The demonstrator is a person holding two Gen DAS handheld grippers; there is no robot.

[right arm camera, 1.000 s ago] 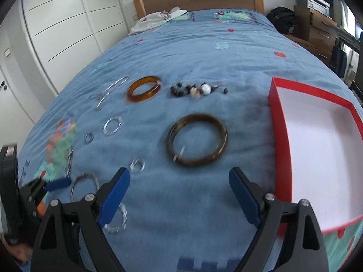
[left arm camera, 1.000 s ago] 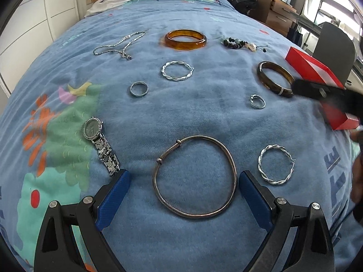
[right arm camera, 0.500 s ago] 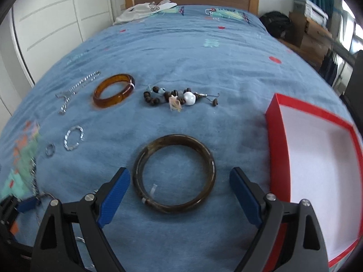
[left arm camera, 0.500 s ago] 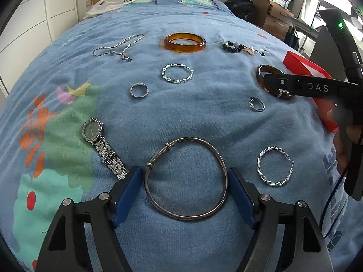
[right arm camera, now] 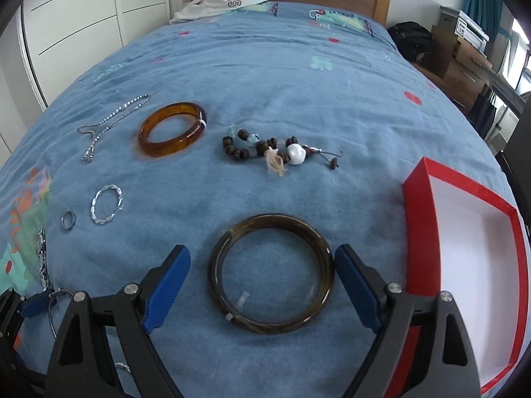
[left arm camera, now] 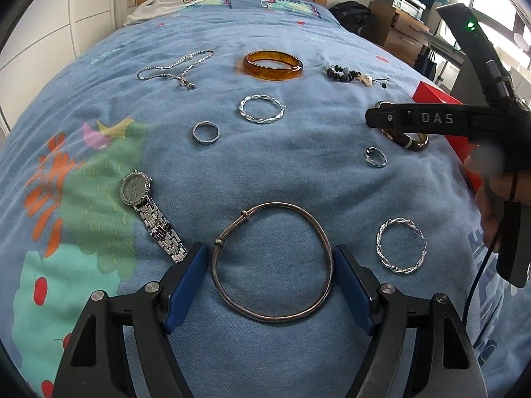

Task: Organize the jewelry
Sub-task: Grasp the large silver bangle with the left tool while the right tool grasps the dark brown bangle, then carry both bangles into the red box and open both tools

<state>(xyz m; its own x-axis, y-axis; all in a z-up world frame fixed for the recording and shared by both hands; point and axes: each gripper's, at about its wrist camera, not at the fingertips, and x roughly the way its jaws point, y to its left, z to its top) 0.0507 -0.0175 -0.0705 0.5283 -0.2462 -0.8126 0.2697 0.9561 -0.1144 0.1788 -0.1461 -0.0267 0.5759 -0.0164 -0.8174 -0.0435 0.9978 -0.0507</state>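
Clearly, both hands are working at the pick-up step of tidying the jewelry spread across the blue bed (left arm camera: pixel 298 172). At the right edge of the right wrist view, the red box (right arm camera: pixel 418 232) is sitting with its white inside bare, so nothing seems to be stored yet.

At the bottom centre of the left wrist view, the left claw (left arm camera: pixel 268 280) is straddling the thin silver bangle (left arm camera: pixel 272 262); its jaws have just been closing, and the blue pads are now meeting the bangle's sides, which looks like a light grip. Next, I judge, it is needing a firm pinch and a careful lift, since the thin wire could slip out or flex.

At the bottom centre of the right wrist view, the right claw (right arm camera: pixel 262 275) is standing released around the dark brown bangle (right arm camera: pixel 270 273), the right pad just beside the rim, the left pad clearly apart. It is needing to close evenly before carrying the bangle rightward to the box.
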